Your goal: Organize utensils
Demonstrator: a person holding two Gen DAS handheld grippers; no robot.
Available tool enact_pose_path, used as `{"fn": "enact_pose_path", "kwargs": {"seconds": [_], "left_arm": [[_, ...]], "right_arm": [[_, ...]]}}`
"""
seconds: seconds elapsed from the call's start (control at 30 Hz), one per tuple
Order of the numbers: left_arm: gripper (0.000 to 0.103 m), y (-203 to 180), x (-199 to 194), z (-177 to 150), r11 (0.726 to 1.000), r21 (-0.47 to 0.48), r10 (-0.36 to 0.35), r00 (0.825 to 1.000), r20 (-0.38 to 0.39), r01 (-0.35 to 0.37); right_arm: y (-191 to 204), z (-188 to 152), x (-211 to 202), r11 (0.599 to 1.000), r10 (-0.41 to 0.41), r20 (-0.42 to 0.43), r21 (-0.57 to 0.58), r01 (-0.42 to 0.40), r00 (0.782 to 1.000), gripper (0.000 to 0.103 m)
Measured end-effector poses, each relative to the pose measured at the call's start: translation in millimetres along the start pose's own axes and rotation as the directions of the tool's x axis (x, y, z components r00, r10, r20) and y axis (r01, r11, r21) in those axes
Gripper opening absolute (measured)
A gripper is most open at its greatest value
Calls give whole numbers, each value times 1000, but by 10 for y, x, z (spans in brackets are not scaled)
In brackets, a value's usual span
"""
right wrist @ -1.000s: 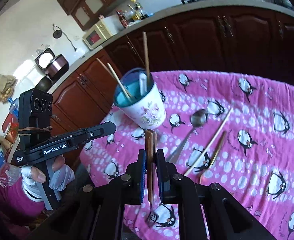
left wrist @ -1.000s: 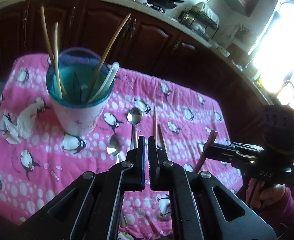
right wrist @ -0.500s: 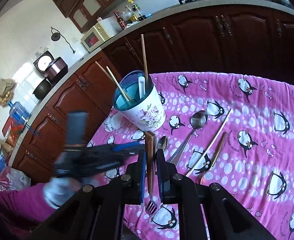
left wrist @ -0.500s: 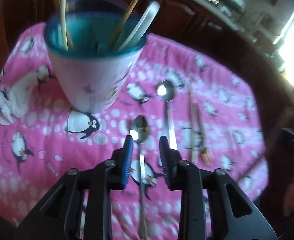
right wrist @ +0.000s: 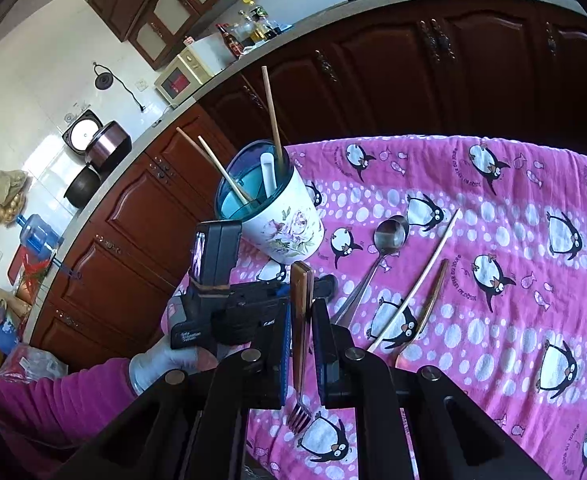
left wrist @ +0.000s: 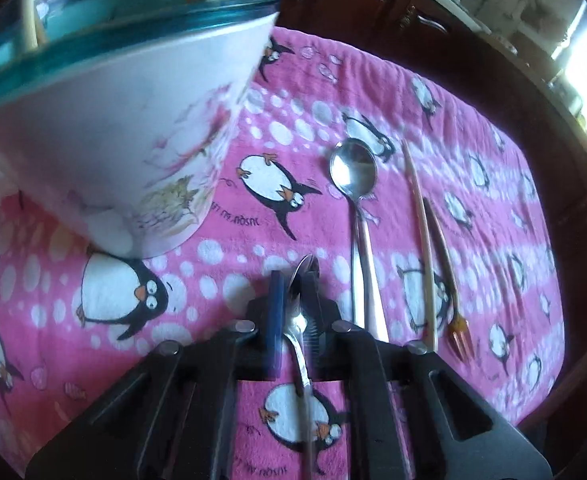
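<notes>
A: Left hand-held gripper?
B: Clamped on small spoon, low over pink penguin cloth, just beside cup.
A: Right hand-held gripper?
B: Pinching wood-handled fork, tines down, above cloth. Big spoon, chopstick & small fork lie on cloth.

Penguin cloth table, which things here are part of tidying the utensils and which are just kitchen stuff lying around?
Part of the job:
- floral cup holding chopsticks
- small spoon in the left tool
- wood-handled fork in the right tool
- large spoon, loose chopstick, small amber fork

Just lying about:
- microwave
- rice cooker
- bottles
</notes>
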State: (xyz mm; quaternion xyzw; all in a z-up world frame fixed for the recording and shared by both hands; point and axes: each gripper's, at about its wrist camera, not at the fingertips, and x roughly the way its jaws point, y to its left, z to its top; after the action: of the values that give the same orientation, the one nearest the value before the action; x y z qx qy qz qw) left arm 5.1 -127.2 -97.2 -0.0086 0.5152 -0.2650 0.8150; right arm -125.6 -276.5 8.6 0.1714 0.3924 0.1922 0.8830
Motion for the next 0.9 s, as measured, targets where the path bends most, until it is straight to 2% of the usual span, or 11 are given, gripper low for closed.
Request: {"fn": "enact_pose_path", "kwargs": {"seconds": [0.23, 0.47, 0.63, 0.8, 0.9], "left_arm": [[1, 27, -335, -106, 1000, -19, -24, 999, 41, 24], [1, 10, -958, -130, 998, -20, -50, 988, 148, 54], [1, 5, -1461, -93, 998, 2, -59, 969, 239, 60], [1, 6, -1936, 57, 999, 23, -41, 946, 321, 36], [2, 32, -2261, 247, 999, 30, 3, 921, 389, -16]], "right_arm": [[54, 3, 4, 1000, -6, 9, -14, 6, 1000, 9], [172, 33, -86, 998, -14, 40, -56, 16, 999, 10], [294, 96, -184, 996, -5, 61, -90, 10, 998, 10], [436, 263, -307, 991, -3, 97, -133, 16, 995, 9], [532, 425, -376, 987, 1, 124, -160, 19, 992, 9]]}}
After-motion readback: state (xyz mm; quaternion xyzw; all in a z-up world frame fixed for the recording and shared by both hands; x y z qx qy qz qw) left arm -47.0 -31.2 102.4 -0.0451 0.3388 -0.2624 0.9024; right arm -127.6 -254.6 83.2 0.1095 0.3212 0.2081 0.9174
